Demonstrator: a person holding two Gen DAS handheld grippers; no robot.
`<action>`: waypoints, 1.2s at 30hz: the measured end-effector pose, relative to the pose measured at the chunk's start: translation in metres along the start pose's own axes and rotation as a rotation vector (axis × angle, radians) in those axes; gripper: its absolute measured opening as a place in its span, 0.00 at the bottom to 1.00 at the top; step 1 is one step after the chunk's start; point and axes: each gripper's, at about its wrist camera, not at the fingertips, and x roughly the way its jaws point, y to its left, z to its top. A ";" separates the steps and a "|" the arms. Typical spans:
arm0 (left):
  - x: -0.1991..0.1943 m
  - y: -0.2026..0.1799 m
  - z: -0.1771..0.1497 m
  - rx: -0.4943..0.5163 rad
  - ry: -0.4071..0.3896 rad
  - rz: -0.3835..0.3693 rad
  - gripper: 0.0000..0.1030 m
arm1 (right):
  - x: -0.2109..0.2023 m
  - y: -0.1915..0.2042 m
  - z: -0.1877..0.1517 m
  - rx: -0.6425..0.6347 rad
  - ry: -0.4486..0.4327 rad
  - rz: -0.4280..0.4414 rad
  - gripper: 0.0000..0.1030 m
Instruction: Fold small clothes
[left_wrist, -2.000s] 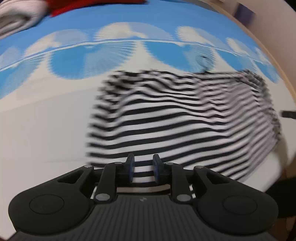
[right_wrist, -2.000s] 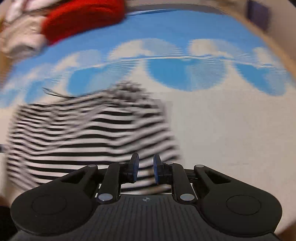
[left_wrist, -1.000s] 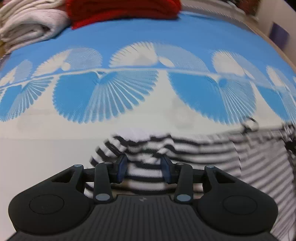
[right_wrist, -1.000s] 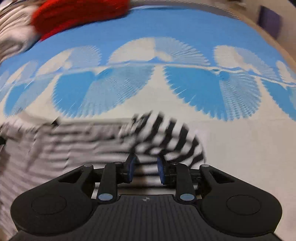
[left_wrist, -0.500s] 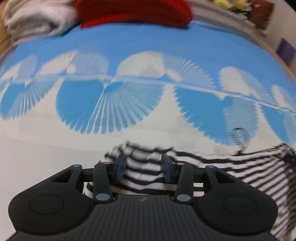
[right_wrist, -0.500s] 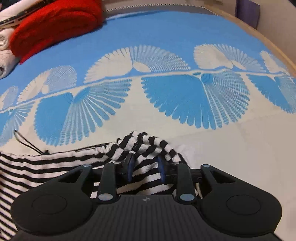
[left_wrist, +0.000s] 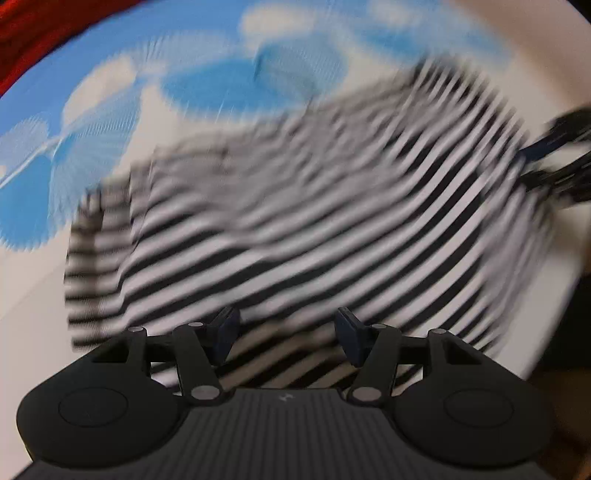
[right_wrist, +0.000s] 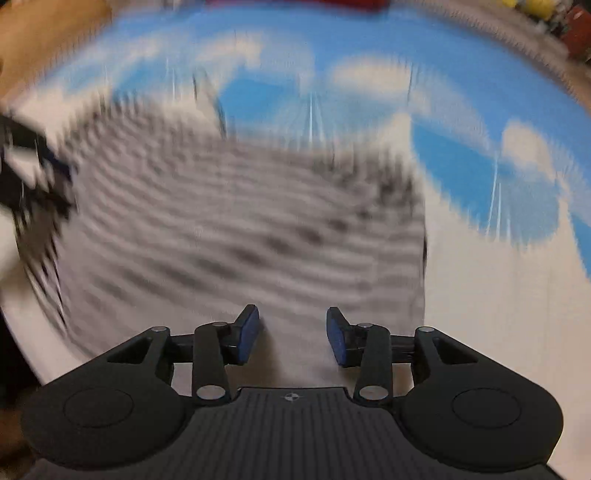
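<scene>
The striped garment (left_wrist: 295, 221) lay folded over on the blue-and-white patterned cloth (left_wrist: 207, 77), near its white front edge. I had just been opening both sets of jaws: my left gripper (left_wrist: 286, 336) stood wide and my right gripper (right_wrist: 291, 336) partly open, nothing pinched. I judged a fold just laid; next I needed fresh holds on an edge for another fold.

No legible text or labels.
</scene>
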 end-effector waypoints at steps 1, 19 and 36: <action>0.005 -0.002 -0.004 0.013 0.007 0.012 0.69 | 0.010 0.002 -0.011 -0.050 0.067 -0.050 0.44; -0.089 -0.013 -0.068 -0.070 -0.129 0.220 0.71 | -0.050 0.017 -0.055 -0.053 -0.063 -0.288 0.47; -0.072 0.009 -0.156 -0.784 -0.225 0.146 0.49 | -0.116 0.038 -0.111 0.285 -0.480 -0.273 0.53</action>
